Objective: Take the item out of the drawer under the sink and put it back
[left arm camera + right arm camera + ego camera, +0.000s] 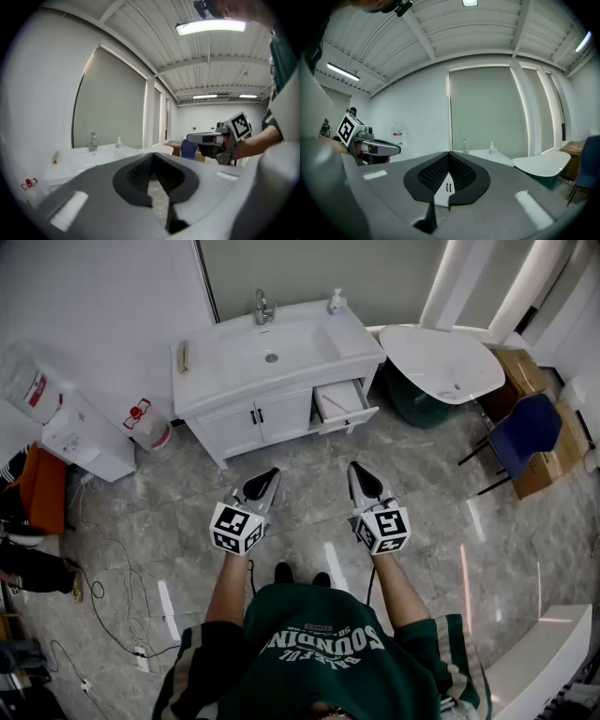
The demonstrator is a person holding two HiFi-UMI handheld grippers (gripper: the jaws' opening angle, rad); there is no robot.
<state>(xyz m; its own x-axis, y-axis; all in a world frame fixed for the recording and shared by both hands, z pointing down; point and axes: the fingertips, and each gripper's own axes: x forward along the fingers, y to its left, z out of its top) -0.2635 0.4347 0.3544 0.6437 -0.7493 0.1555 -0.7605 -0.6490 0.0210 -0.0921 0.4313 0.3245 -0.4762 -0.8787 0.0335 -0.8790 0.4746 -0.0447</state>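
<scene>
Marble floor (309,479), white sink (234,357) ahead | drawer (339,401) open, item inside too small to tell | left claw (268,474), right claw (357,470) closed on nothing, well short | I guess it's light; I'd pinch mid-body.

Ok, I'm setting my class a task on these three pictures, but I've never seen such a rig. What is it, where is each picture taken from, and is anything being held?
There is no robot here. A person holds a left hand-held gripper and a right hand-held gripper, each with two jaws. One picture comes from a camera on the person's head, looking steeply down. The other two cameras ride on the grippers and look along their jaws. Both pairs of jaws are closed on nothing. Ahead stands a sink cabinet with its drawer pulled open; its contents are too small to make out.
</scene>
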